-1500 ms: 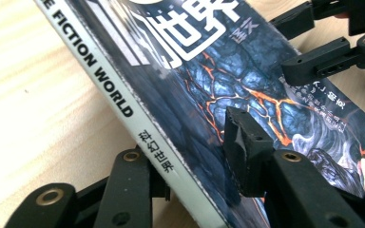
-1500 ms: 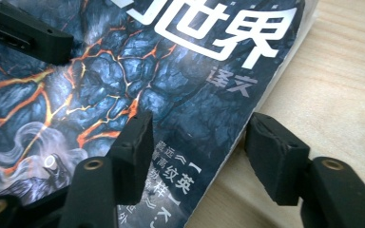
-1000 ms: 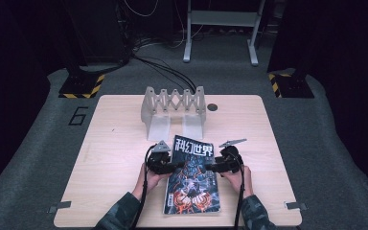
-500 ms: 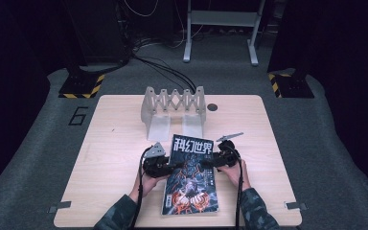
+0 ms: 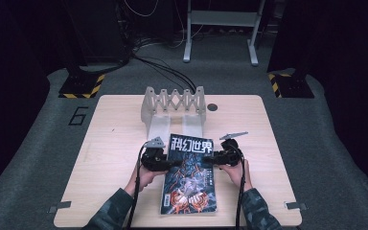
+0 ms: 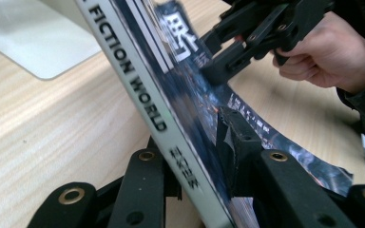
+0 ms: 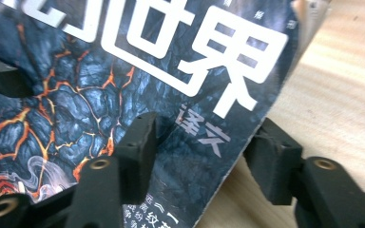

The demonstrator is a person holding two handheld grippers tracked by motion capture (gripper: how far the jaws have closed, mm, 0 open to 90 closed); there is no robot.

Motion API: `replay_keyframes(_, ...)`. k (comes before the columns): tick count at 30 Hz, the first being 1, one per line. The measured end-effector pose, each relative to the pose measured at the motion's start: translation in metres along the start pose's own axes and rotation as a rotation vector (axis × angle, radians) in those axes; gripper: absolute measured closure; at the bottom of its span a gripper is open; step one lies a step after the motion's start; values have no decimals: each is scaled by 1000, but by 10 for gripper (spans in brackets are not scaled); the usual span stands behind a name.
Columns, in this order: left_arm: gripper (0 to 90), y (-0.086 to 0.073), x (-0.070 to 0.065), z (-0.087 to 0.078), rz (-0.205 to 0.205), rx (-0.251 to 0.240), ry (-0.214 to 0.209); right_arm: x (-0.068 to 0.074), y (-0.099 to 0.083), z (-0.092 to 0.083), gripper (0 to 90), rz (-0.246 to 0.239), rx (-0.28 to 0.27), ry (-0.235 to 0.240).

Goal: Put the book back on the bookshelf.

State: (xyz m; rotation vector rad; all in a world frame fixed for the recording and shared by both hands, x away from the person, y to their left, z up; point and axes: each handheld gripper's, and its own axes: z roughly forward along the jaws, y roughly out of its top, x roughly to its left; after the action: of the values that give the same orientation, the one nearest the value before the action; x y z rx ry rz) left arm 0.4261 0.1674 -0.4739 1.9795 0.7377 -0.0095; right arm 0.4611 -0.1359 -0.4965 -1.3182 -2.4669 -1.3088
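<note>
Pale wooden table (image 5: 110,143) on grey carpet, dark room behind.
The magazine (image 5: 189,175) lies near-centre; left gripper (image 5: 165,164) clamps its spine, right gripper (image 5: 211,162) seemingly pinches its right edge; grey rack (image 5: 174,103) stands beyond.

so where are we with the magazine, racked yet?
Not yet. Done: both sides look gripped, the left gripper clamped over the spine of the magazine, the right gripper with its jaws astride the opposite edge. In hand: the left gripper view shows the spine side tilted up off the table. Left, presumably: carry it to the grey rack, whose slots hold nothing.
</note>
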Motion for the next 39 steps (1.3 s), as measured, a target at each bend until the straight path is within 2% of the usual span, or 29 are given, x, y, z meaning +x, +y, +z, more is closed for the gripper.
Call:
replay_keyframes(2,720,2,1,-1,-8,19,-6,2,1,-4,503,-15,-10,-12)
replay_keyframes(6,715,7,3,-1,-12,54,-2,7,2,-9,564,-11,-27,-31)
replay_keyframes(9,709,10,5,0,-30,81,-6,9,1,-12,624,-8,-41,-44)
replay_keyframes(16,667,16,15,5,-74,117,-49,16,2,-18,707,-16,-50,-75)
replay_keyframes(17,655,17,16,6,-71,117,-44,17,3,-18,720,-24,-53,-79)
replay_keyframes(18,648,18,18,6,-85,122,-62,17,3,-19,728,-28,-55,-82)
replay_keyframes(21,638,20,20,6,-81,127,-77,22,5,-21,741,-37,-59,-96)
replay_keyframes(23,635,23,22,5,-74,127,-83,23,6,-23,744,-59,-67,-94)
replay_keyframes(29,636,29,25,2,-74,119,-80,30,10,-25,753,-73,-72,-99)
replay_keyframes(31,636,32,25,0,-74,115,-72,32,11,-26,759,-70,-73,-105)
replay_keyframes(32,637,34,25,-1,-72,107,-70,32,12,-27,762,-83,-77,-104)
replay_keyframes(37,650,42,24,-6,-43,115,-35,39,17,-30,775,-95,-94,-118)
replay_keyframes(39,653,45,25,-8,-44,119,-29,42,18,-31,777,-94,-91,-126)
